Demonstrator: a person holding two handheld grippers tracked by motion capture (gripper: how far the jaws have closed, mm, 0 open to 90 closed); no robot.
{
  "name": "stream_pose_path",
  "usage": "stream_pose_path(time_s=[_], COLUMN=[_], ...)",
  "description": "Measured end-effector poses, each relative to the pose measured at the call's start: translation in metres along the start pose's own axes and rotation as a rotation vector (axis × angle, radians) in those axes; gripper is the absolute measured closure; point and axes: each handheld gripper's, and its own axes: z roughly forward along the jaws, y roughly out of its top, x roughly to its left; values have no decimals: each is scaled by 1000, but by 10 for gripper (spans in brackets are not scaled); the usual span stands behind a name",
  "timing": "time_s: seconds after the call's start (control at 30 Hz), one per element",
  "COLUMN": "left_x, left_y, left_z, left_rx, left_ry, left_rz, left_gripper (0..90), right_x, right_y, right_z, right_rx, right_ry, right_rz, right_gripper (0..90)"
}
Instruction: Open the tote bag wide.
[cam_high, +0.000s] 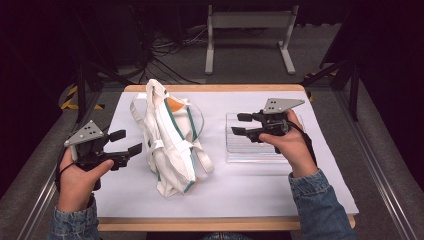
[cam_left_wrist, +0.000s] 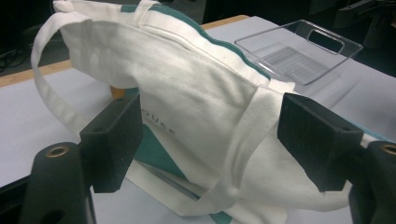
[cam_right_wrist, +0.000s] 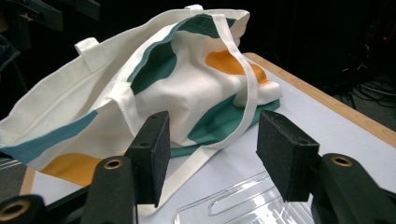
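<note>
A white cloth tote bag (cam_high: 169, 140) with teal and orange patches lies crumpled in the middle of the table, its straps loose. My left gripper (cam_high: 126, 142) hovers just left of the bag, open, jaws pointing at it; in the left gripper view the bag (cam_left_wrist: 187, 107) sits beyond the empty jaws (cam_left_wrist: 210, 140). My right gripper (cam_high: 241, 124) is open over the left part of a clear plastic tray (cam_high: 250, 150), pointing left toward the bag. The right gripper view shows the bag (cam_right_wrist: 154, 88) ahead of the open jaws (cam_right_wrist: 212, 149) and the tray's handle slot (cam_right_wrist: 233, 205) below them.
A white sheet (cam_high: 300, 190) covers the wooden table (cam_high: 215, 223). A white frame stand (cam_high: 250, 22) and cables (cam_high: 165, 55) sit on the floor behind the table. Dark stands flank both sides.
</note>
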Motion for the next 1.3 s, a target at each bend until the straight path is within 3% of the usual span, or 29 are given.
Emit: stream_pose_path(time_s=[0.27,0.57,0.97,1.07,1.17,1.3], left_x=[-8,-18,-22,-22,-21,-20], left_y=[2,3,0,-1,0,1], left_z=[9,25,38,38,36,30], left_rx=[14,44,107,112,100,74], left_ry=[-58,-114,-140,-145,-139,-177], left_rz=[36,73,75,72,85,80], left_gripper=[196,212,306,426,614,817], right_x=[2,6,12,15,16,19], right_y=[0,-1,-1,-2,-2,-1], right_z=[2,5,13,16,18,20], right_rx=[8,20,20,28,32,20], right_ry=[14,37,85,97,107,115], right_rz=[1,9,28,22,16,10], right_gripper=[436,427,418,414,416,439])
